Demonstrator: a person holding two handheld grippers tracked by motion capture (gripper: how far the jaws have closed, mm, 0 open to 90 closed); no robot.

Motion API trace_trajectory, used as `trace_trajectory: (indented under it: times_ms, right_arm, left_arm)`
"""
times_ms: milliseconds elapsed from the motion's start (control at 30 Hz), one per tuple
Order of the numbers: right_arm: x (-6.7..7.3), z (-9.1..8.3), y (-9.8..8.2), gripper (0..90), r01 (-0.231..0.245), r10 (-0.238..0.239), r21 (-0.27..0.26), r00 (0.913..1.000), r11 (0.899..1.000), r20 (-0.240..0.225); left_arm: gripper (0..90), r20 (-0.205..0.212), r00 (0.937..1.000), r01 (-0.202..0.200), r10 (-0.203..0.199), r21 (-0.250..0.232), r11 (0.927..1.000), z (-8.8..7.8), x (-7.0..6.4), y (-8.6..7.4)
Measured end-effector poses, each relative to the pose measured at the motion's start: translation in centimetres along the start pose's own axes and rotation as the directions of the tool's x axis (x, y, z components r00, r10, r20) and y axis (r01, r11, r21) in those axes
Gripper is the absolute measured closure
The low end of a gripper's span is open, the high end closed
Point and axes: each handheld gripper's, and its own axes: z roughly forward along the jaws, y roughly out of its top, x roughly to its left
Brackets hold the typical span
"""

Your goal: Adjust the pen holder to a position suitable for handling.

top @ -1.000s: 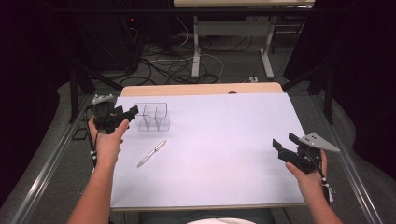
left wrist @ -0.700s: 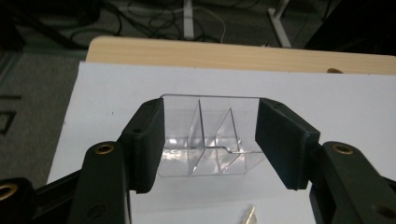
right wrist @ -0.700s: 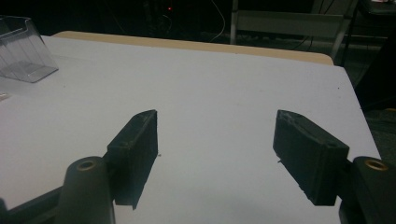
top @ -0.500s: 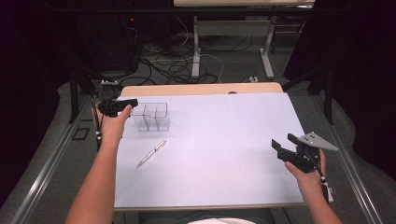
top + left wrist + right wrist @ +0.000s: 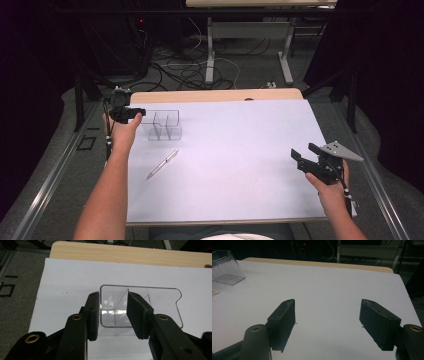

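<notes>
Clear organizer (image 5: 140, 307) unmarked; pen (image 5: 163, 163) lettering unreadable.

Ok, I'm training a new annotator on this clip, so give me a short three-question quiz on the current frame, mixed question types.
1. True or false: the pen lies inside the clear organizer.
2. Multiple choice: the left tool is (A) at the organizer's left end, jaws straddling its end wall, (B) over the pen, (C) off the white sheet's right edge.
3. Fill in: the right tool has its jaws ____ with nothing between them.

Key:
1. False; the pen lies on the sheet, nearer the person than the organizer.
2. A
3. open
</notes>
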Motion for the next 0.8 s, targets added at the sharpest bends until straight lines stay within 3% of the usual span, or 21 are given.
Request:
trace_trajectory:
  times_ms: [233,467,800]
  right_arm:
    - [0.1,0.0,0.0,28.4,-0.003,0.003,0.014,1.0000,1.000,-0.006]
    - [0.0,0.1,-0.1,28.0,-0.004,0.004,0.015,0.9999,1.000,-0.013]
    - [0.0,0.2,-0.1,27.8,-0.009,0.009,0.015,0.9997,1.000,-0.025]
  left_arm:
    - [65.8,-0.026,0.9996,0.016,-0.014,0.051,0.9986,1.7,0.3,-0.1]
    - [70.1,-0.039,0.9990,0.026,-0.022,0.090,0.9956,2.3,0.7,0.0]
    - [74.6,-0.045,0.9988,0.023,-0.018,0.100,0.9947,2.8,0.8,0.0]
